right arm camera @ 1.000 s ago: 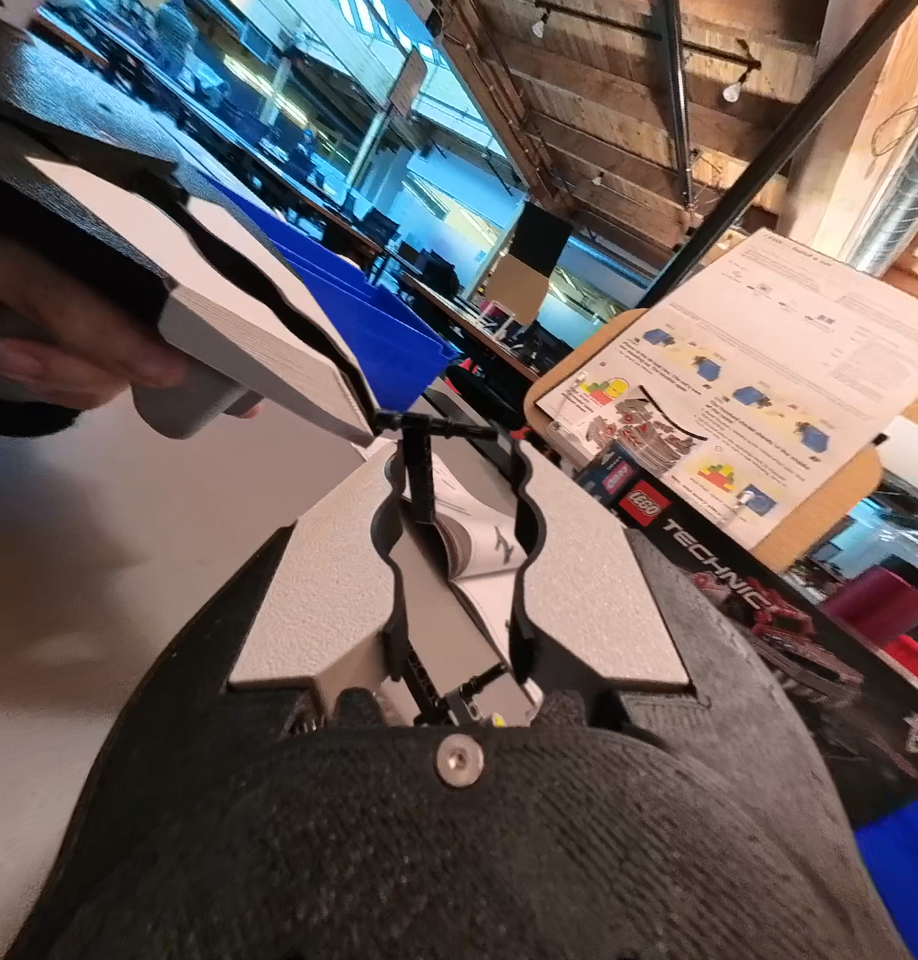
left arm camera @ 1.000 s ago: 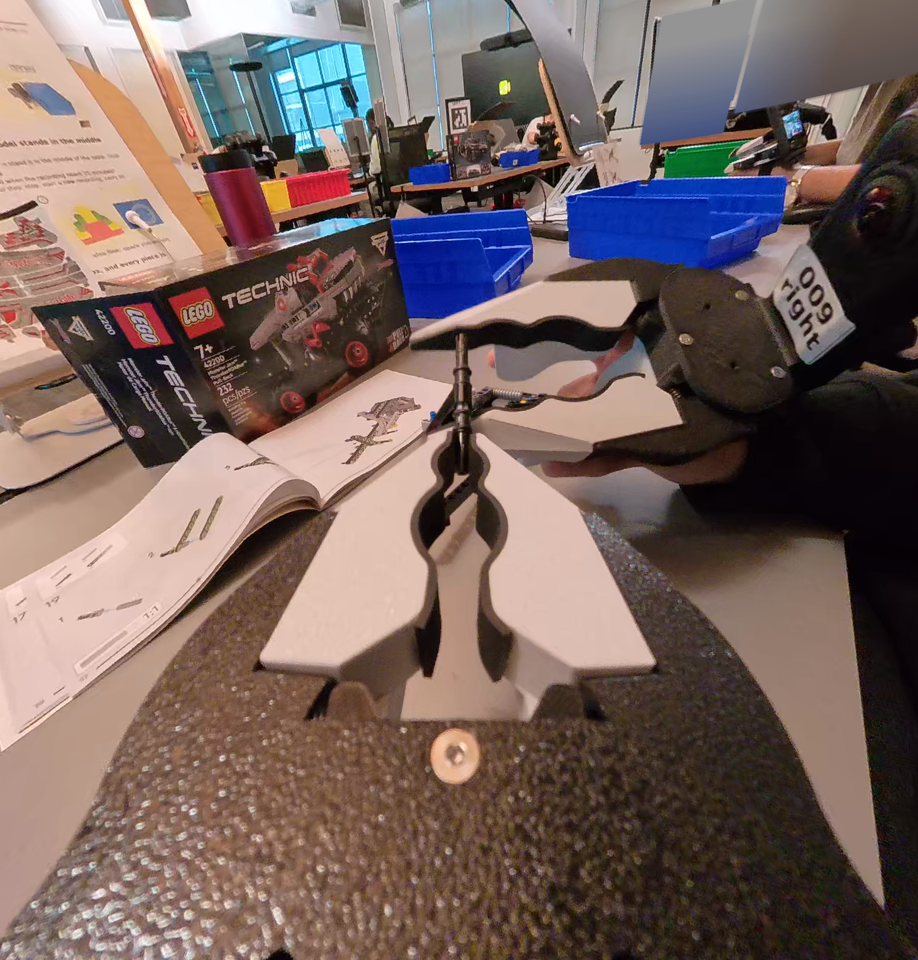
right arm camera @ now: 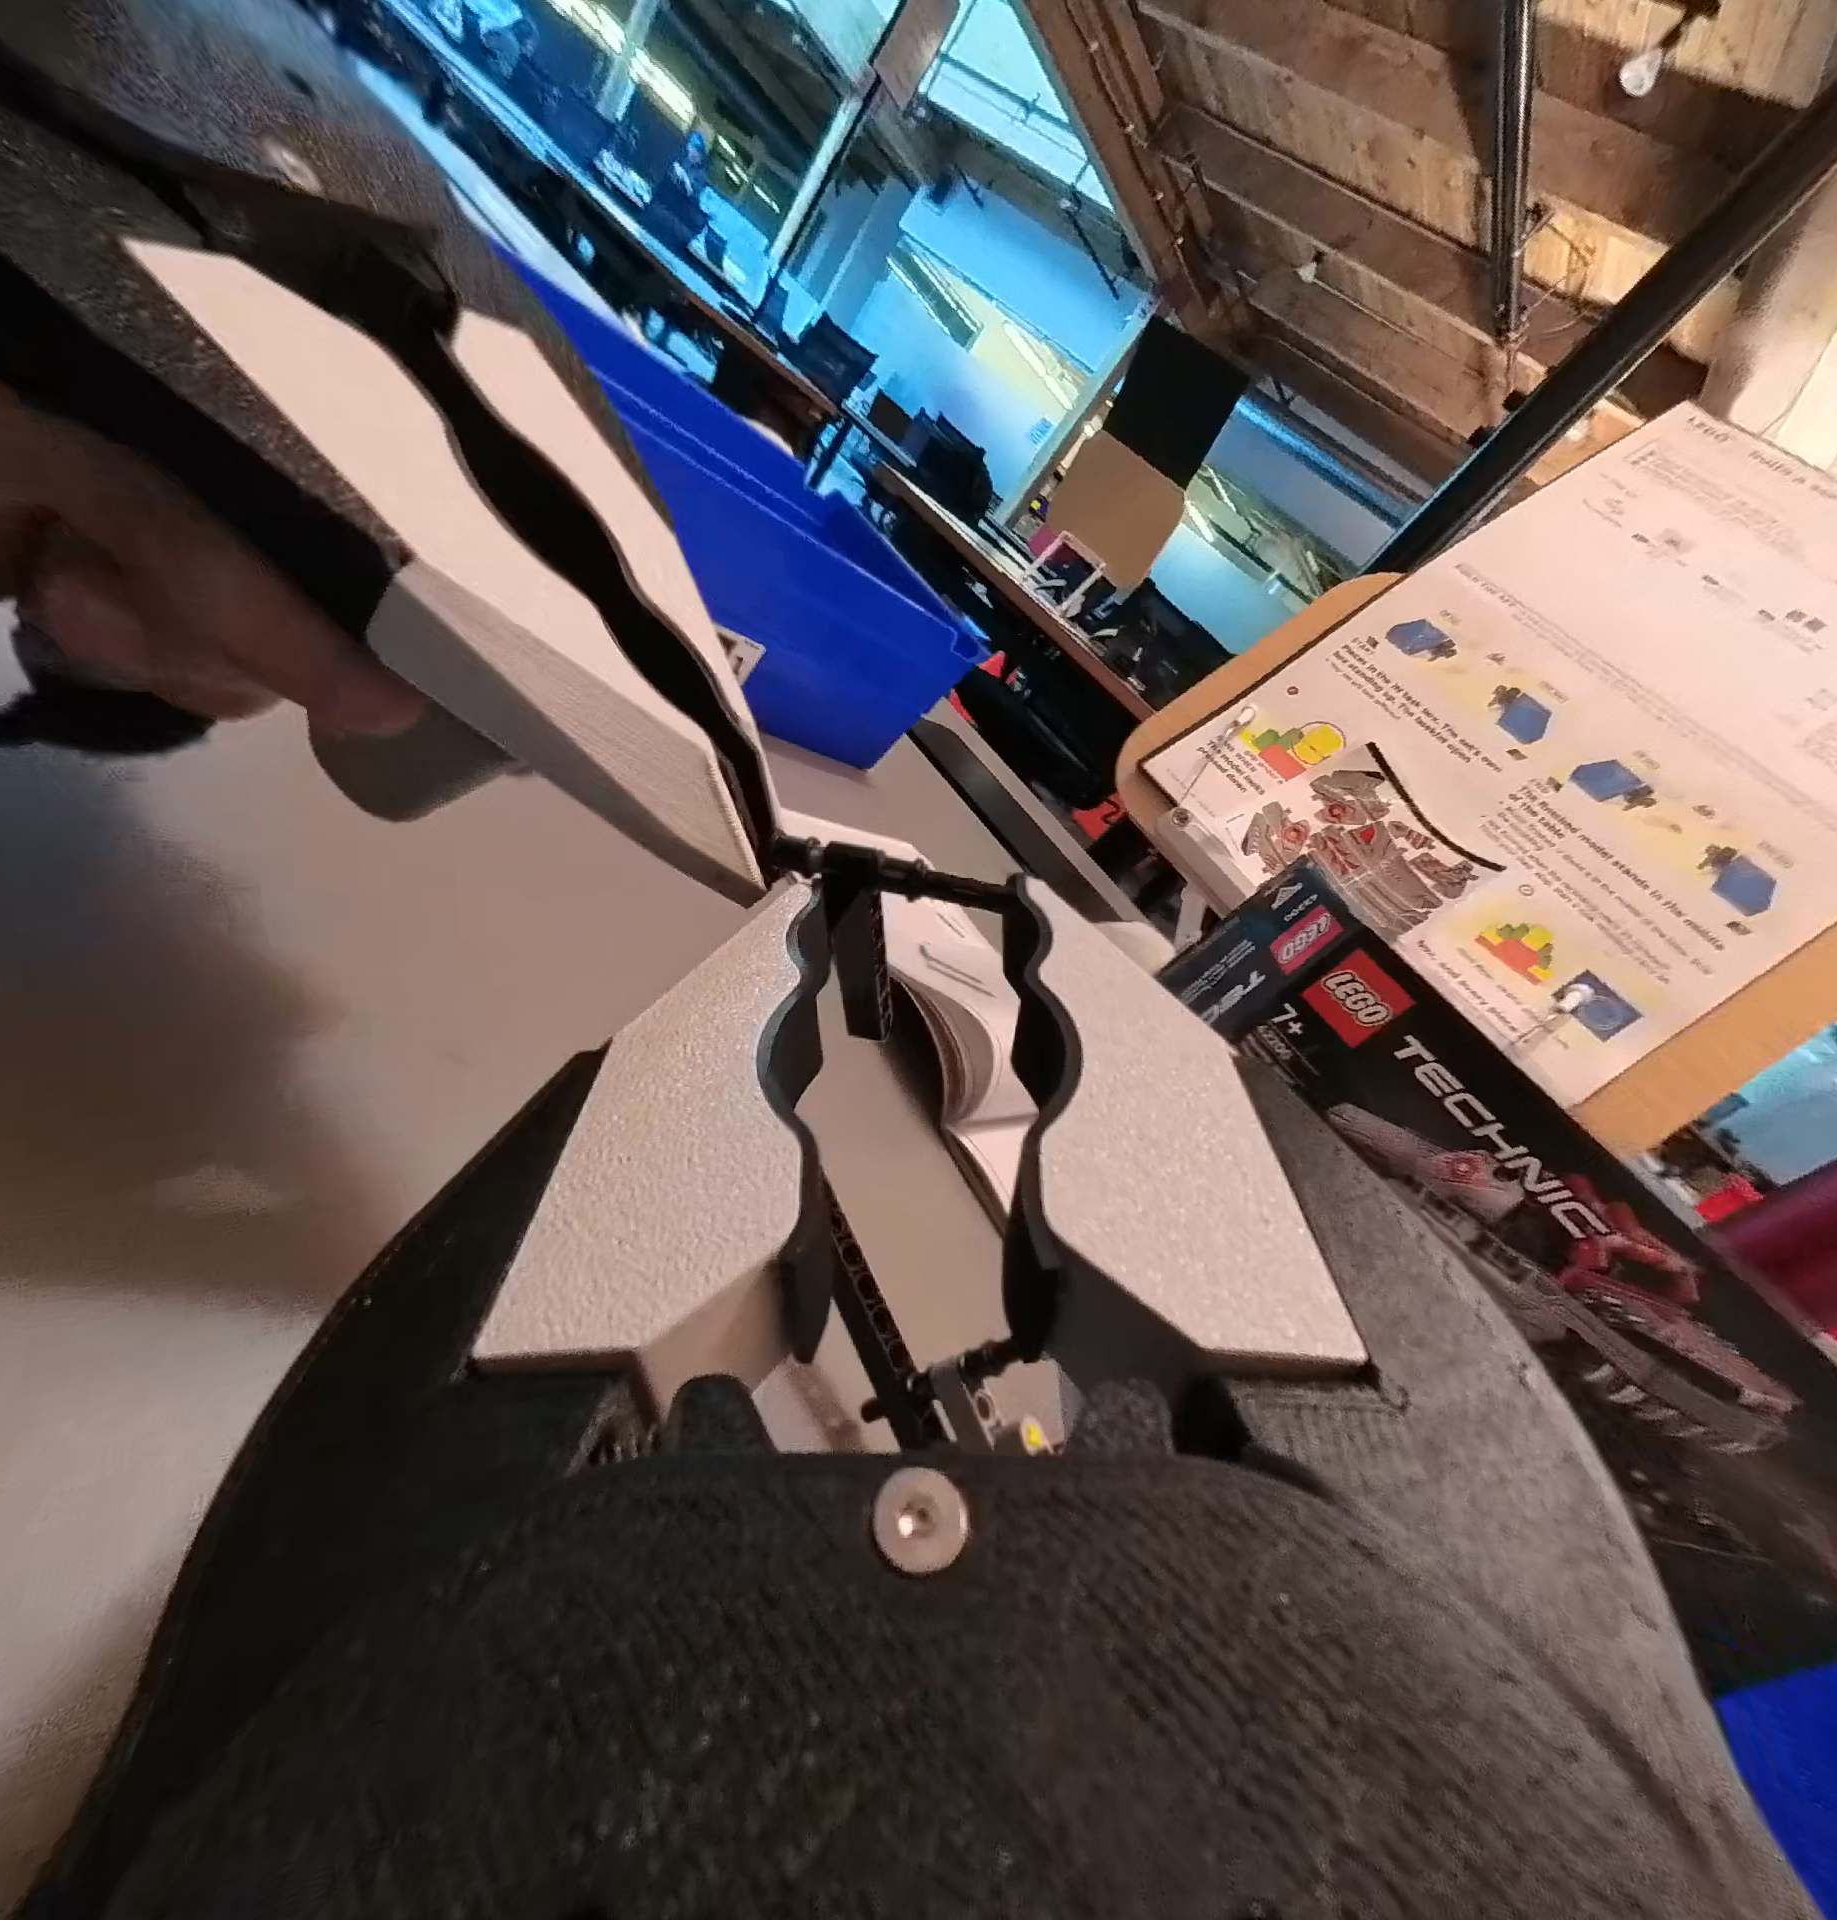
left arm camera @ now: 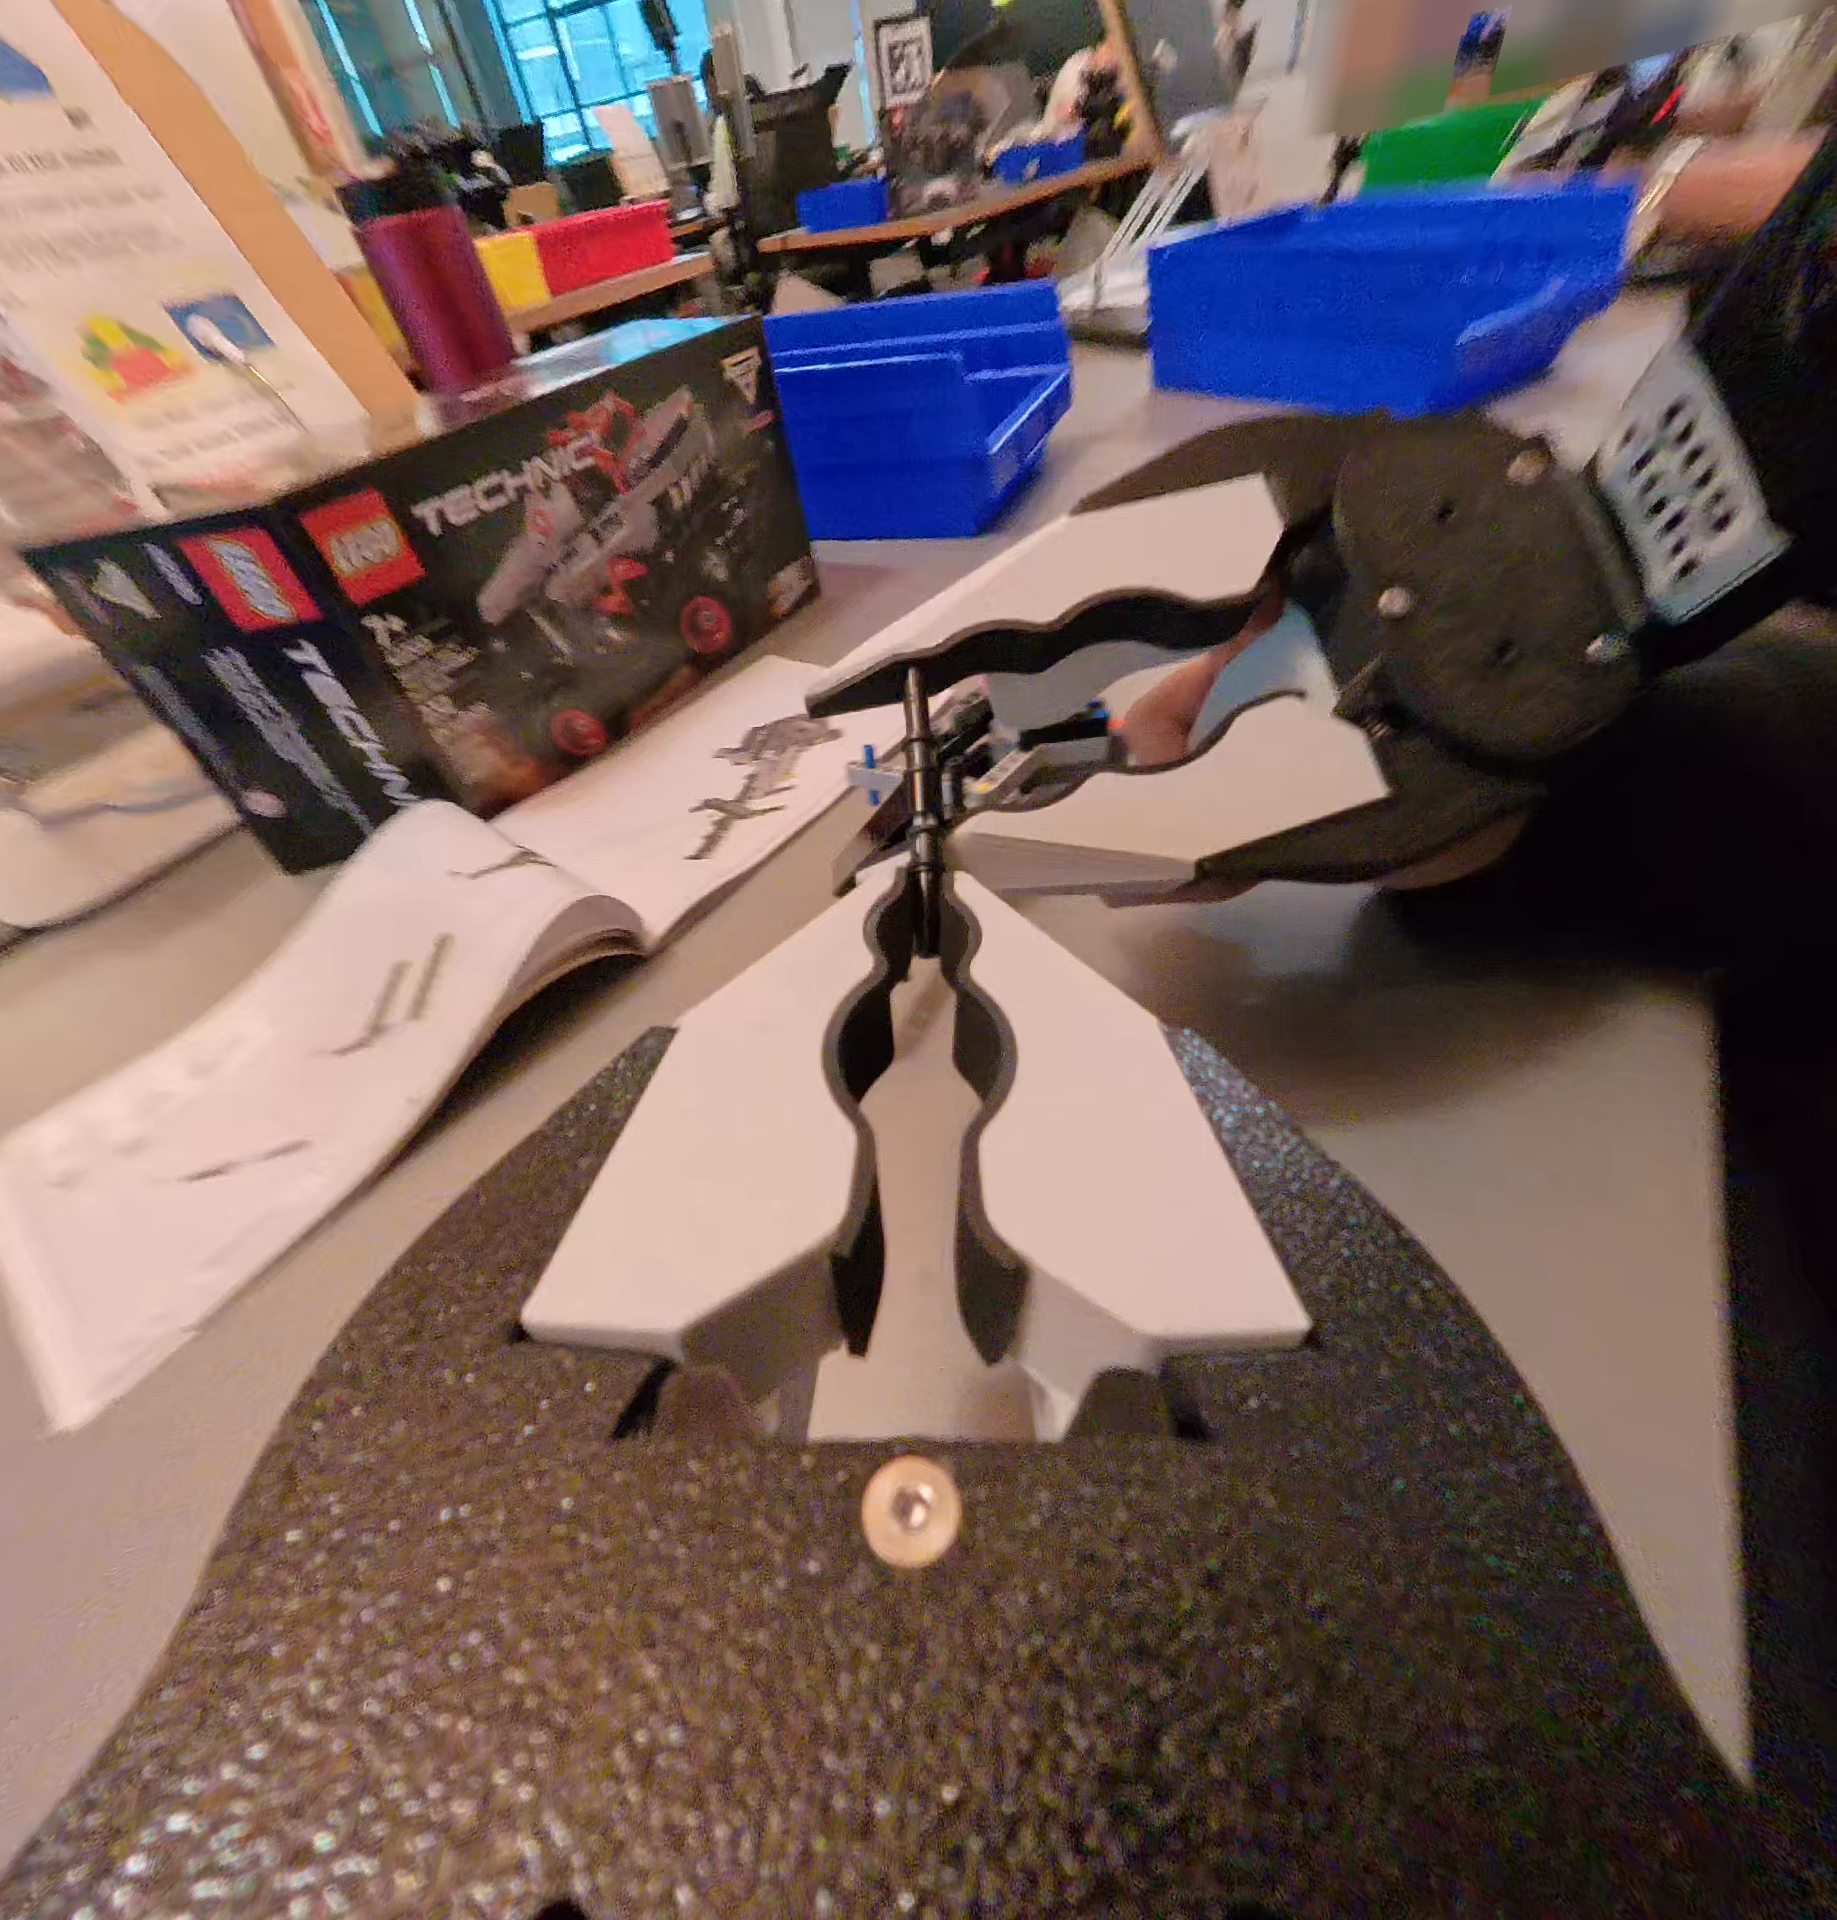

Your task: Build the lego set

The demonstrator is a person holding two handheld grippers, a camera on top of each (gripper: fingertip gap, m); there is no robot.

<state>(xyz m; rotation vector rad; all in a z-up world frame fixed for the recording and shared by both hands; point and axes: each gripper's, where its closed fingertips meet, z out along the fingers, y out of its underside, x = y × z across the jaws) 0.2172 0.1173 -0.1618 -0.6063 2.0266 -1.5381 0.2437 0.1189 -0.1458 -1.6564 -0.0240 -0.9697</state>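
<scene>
The left gripper (left arm camera: 922,914) is pinched nearly shut on the low end of a thin black axle (left arm camera: 920,790). The right gripper (left arm camera: 893,774) has its fingers a little way apart, and they hold a small black Lego frame (right arm camera: 860,971) between them. The axle runs through that frame, above the open instruction book (left arm camera: 394,966) on the grey table (left arm camera: 1413,1122). The Lego box (left arm camera: 457,613) stands behind the book. Since a second ago both grippers have lifted and tilted, and the box looks closer.
</scene>
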